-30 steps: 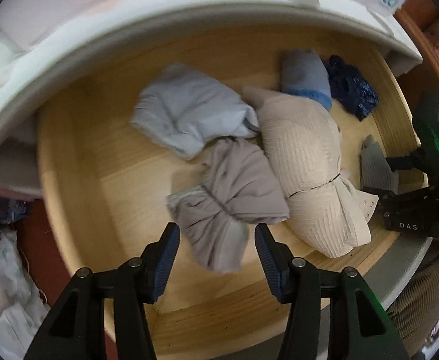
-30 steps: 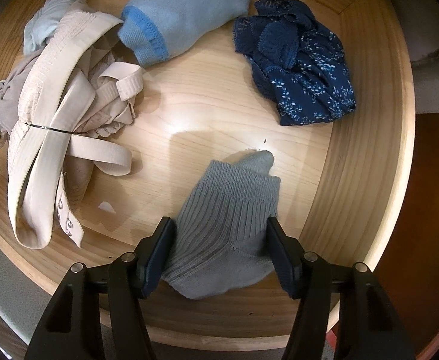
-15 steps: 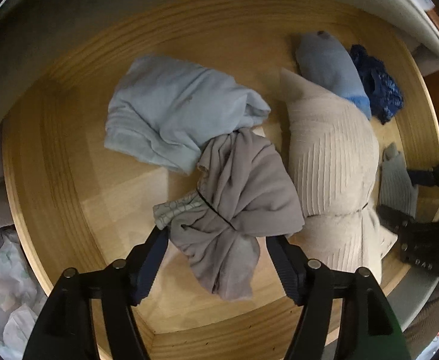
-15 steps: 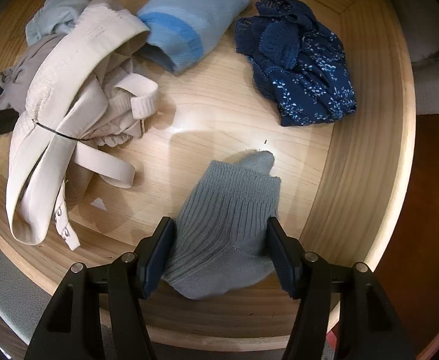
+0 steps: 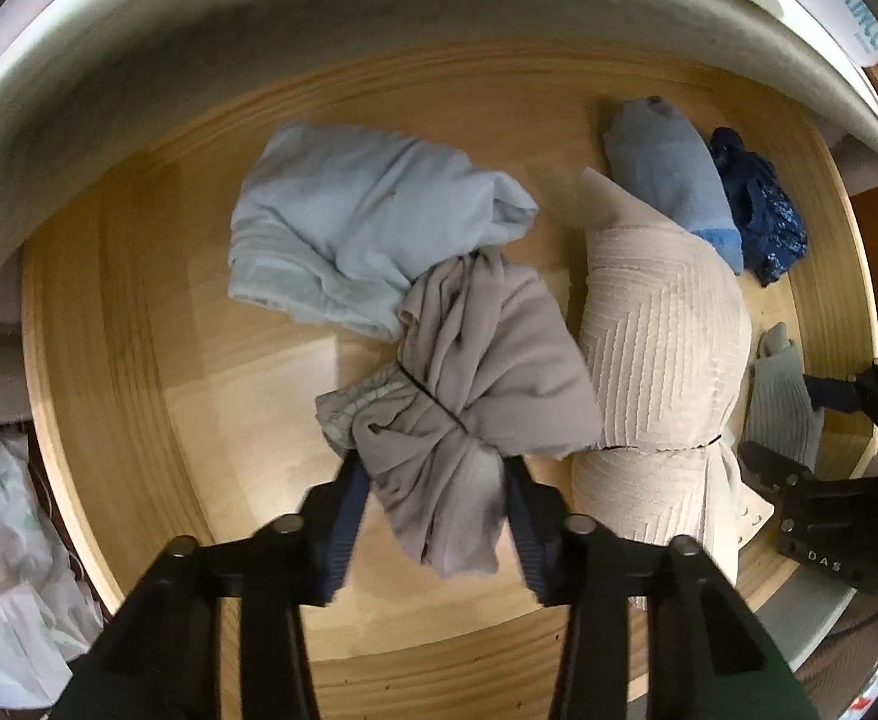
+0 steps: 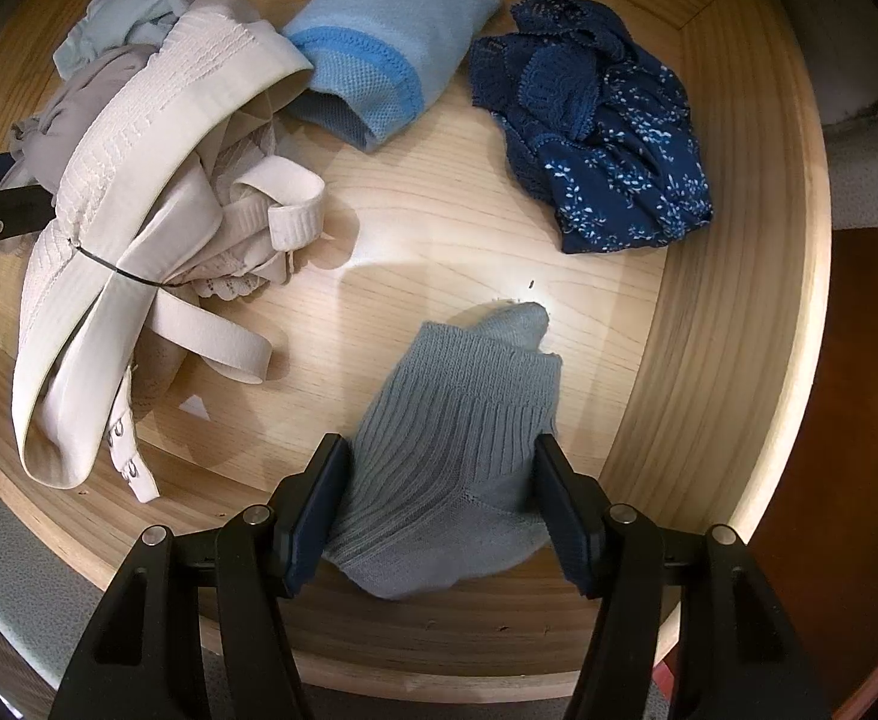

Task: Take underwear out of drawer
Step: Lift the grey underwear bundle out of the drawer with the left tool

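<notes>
In the wooden drawer (image 5: 138, 396), going from left to right, a pale blue folded garment (image 5: 354, 240) lies at the back, touching a grey bundle of underwear (image 5: 475, 384) tied with a thin black band. The left gripper (image 5: 435, 516) points down over that bundle and its fingers (image 5: 345, 516) are closing, with the lower end of the grey cloth between them and seemingly just pinched. Next comes a beige ribbed bra (image 5: 661, 354), pressed against the grey bundle, then a blue sock roll (image 6: 390, 42) and a navy patterned piece (image 6: 601, 138) at the far side. The right gripper (image 6: 442, 510) straddles a grey sock (image 6: 457, 474), its fingers (image 6: 318, 510) touching both flanks, though a firm clamp cannot be told. The likely trouble is that the left fingers catch only a loose fold, so the bundle slips free on lifting, or that the bra, lying against it, drags along. The right side may lift a sock rather than underwear.
</notes>
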`<state>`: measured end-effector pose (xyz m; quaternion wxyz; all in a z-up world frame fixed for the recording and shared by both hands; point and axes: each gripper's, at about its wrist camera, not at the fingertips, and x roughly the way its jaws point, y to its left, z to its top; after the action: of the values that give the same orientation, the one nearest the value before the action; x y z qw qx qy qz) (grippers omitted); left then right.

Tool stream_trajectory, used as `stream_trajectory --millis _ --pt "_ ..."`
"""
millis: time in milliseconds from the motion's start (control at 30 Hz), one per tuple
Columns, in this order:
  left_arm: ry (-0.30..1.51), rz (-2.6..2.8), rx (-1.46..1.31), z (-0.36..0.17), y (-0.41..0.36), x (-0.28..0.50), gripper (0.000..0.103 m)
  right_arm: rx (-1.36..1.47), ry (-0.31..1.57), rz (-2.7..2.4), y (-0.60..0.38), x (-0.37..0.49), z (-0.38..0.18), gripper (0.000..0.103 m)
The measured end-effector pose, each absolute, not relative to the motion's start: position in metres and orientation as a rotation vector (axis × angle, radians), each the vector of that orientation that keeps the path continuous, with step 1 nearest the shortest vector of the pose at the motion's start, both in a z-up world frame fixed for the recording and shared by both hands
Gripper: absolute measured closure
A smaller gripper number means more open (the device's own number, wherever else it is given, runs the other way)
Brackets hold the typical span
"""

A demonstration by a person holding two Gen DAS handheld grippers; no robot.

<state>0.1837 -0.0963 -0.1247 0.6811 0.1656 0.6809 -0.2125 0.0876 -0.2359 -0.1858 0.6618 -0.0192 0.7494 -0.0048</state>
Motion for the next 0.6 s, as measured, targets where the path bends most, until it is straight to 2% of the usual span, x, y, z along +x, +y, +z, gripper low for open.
stream_trajectory --millis 600 --pt "1.709 -0.156 -0.11 -0.135 -0.001 0.156 0.065 -0.044 1.695 -0.01 -0.236 0.088 -0.186 0.043"
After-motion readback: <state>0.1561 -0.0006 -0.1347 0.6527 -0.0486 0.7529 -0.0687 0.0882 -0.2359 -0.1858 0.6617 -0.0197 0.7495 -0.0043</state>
